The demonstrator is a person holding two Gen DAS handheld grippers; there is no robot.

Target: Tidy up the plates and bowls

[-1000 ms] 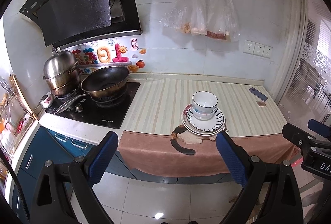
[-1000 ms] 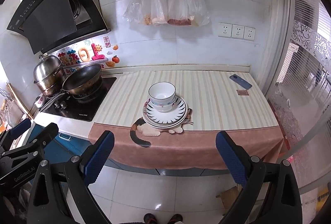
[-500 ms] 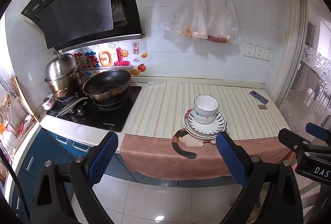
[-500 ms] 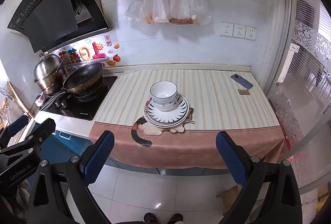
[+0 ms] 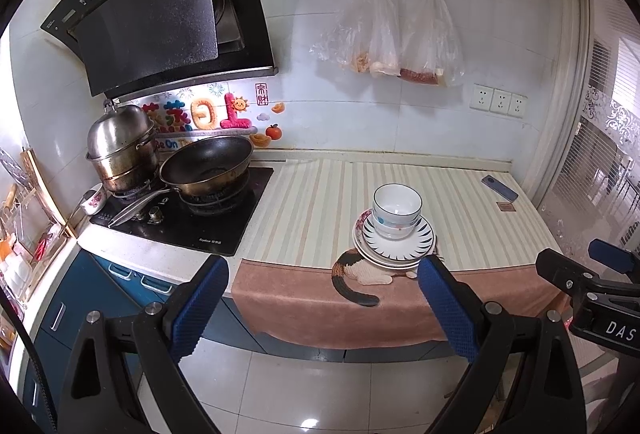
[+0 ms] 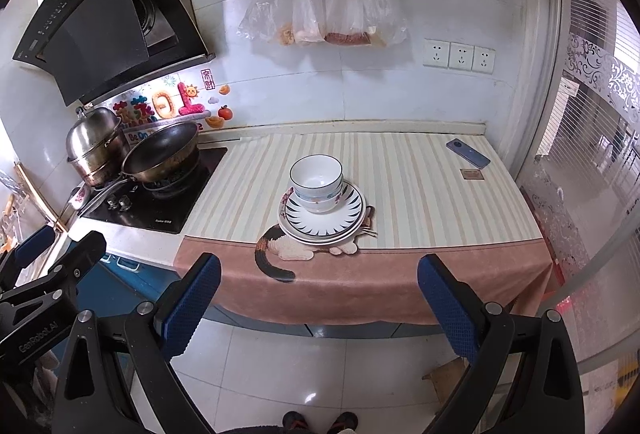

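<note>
White ceramic bowls [image 6: 317,182], nested with blue rims, sit on the stack of round plates [image 6: 322,218], the top one white with black radial rim marks. That stack rests on the striped beige counter mat [image 6: 420,201] near its front edge, at 12 o'clock from my right gripper [image 6: 319,306] and at 1 o'clock from my left gripper [image 5: 322,310]. Both of my grippers are spread wide, holding nothing, well short of the counter. Black wok [image 5: 208,167] sits on the hob at 10 o'clock; a blue phone [image 6: 468,152] lies at 2 o'clock.
</note>
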